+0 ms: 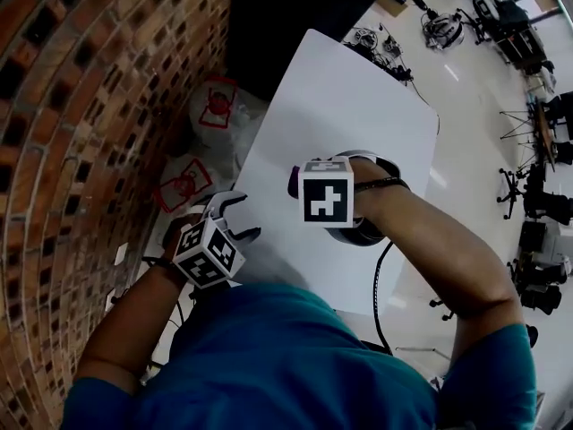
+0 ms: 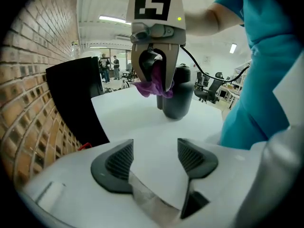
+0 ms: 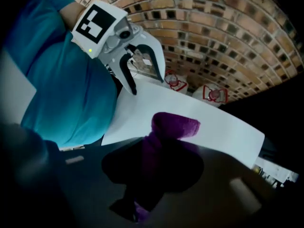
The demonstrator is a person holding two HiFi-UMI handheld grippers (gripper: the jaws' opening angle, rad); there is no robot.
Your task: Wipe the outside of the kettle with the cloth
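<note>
1. Brick wall [image 1: 81, 106]: runs along the left side of the scene. Two white bags [image 1: 213, 107] with red markings lie at its foot, between the wall and the bench.
2. Black panel [image 2: 76, 94]: stands upright at the far left end of the bench, next to the wall.
3. Left gripper [image 2: 156, 156]: jaws stand wide apart with nothing between them. Only bare bench surface shows in the gap. It hangs over the near left edge of the bench, angled downward, well apart from the kettle.
4. Bench [image 1: 340, 115]: white top. The only thing seen standing on it is the kettle.
5. Cloth [image 3: 175, 125]: purple and bunched, with its free end sticking out past the jaw tips.
6. Right gripper [image 2: 154, 82]: jaws are closed on the cloth. It points steeply downward, just left of the kettle's upper part.
7. Kettle [image 2: 179, 99]: dark and upright on the bench, toward its near right side, below the right hand. The cloth hangs against its upper left flank; whether the two actually touch cannot be confirmed.
</note>
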